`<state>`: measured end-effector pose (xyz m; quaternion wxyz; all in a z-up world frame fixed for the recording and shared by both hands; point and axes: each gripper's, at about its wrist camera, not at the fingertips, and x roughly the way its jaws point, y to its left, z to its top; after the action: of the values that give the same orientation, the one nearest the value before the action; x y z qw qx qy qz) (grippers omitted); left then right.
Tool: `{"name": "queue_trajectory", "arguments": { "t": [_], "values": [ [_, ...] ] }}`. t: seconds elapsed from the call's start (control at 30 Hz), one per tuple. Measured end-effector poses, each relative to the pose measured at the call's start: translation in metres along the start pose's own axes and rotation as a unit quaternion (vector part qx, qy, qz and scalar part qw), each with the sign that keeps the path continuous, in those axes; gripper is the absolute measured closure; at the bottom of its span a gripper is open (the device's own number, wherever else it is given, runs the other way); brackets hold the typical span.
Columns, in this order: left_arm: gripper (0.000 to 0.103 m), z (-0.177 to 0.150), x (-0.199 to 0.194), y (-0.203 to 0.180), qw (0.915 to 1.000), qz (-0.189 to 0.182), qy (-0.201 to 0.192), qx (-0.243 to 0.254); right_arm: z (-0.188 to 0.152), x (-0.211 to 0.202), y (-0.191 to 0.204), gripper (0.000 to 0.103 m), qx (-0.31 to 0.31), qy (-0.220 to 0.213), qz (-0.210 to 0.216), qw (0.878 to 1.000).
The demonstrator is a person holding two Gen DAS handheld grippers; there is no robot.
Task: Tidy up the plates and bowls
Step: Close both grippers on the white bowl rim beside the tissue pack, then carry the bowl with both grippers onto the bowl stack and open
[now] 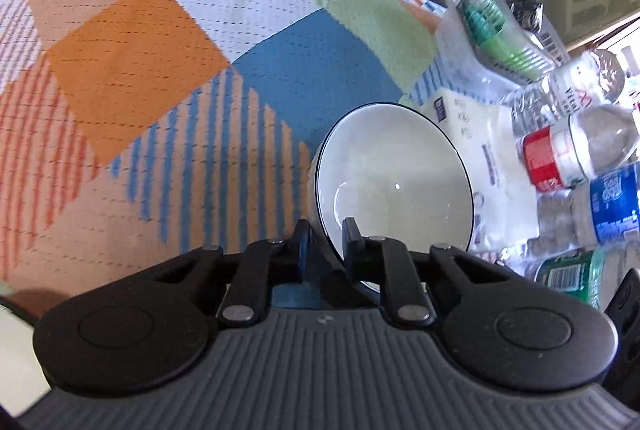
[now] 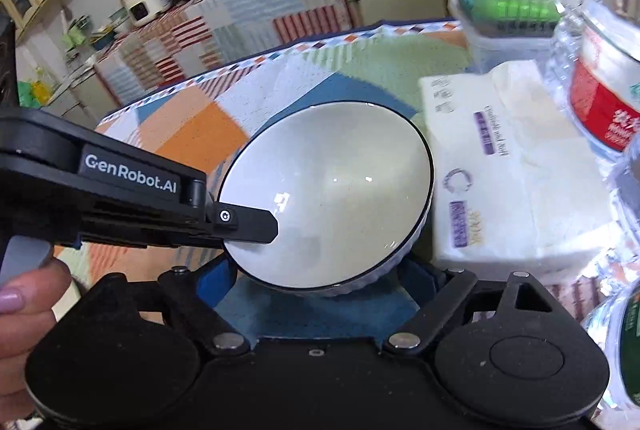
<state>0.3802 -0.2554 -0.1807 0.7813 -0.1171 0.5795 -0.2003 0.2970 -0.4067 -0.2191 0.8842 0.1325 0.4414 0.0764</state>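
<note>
A white bowl [image 1: 394, 182] with a thin dark rim stands tilted on the checked tablecloth [image 1: 160, 70]. My left gripper [image 1: 326, 242] is shut on the bowl's near rim, one finger inside and one outside. In the right wrist view the same bowl [image 2: 332, 198] fills the middle, and the left gripper's black finger [image 2: 248, 224] lies over its left rim. My right gripper [image 2: 316, 282] stands wide, its blue pads [image 2: 216, 282] on either side of the bowl's ribbed underside. I see no clear press on the bowl.
A pack of tissues [image 2: 512, 166] lies just right of the bowl. Beyond it are several plastic bottles [image 1: 576, 150] and stacked clear baskets [image 1: 508, 30]. A person's thumb [image 2: 24, 294] shows at the left edge. Kitchen counters with appliances line the back.
</note>
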Motion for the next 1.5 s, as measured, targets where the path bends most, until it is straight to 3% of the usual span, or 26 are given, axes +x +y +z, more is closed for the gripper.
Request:
{"name": "queue_trajectory", "arguments": {
  "t": [0.43, 1.0, 1.3, 1.5],
  "values": [
    [0.088, -0.018, -0.064, -0.014, 0.9994, 0.018, 0.015, 0.026, -0.008, -0.051, 0.035, 0.012, -0.058, -0.023, 0.005, 0.998],
    [0.087, -0.089, -0.179, -0.018, 0.9993, 0.005, 0.006, 0.038, -0.037, -0.158, 0.107, 0.012, -0.15, -0.038, 0.016, 0.988],
    [0.087, -0.126, -0.21, -0.016, 0.9994, -0.003, 0.006, 0.035, -0.059, -0.192, 0.129, 0.012, -0.179, -0.033, 0.011, 0.983],
    [0.087, -0.142, -0.207, -0.014, 0.9993, -0.002, 0.019, 0.032, -0.075, -0.198, 0.136, 0.012, -0.192, -0.023, 0.007, 0.981]
  ]
}}
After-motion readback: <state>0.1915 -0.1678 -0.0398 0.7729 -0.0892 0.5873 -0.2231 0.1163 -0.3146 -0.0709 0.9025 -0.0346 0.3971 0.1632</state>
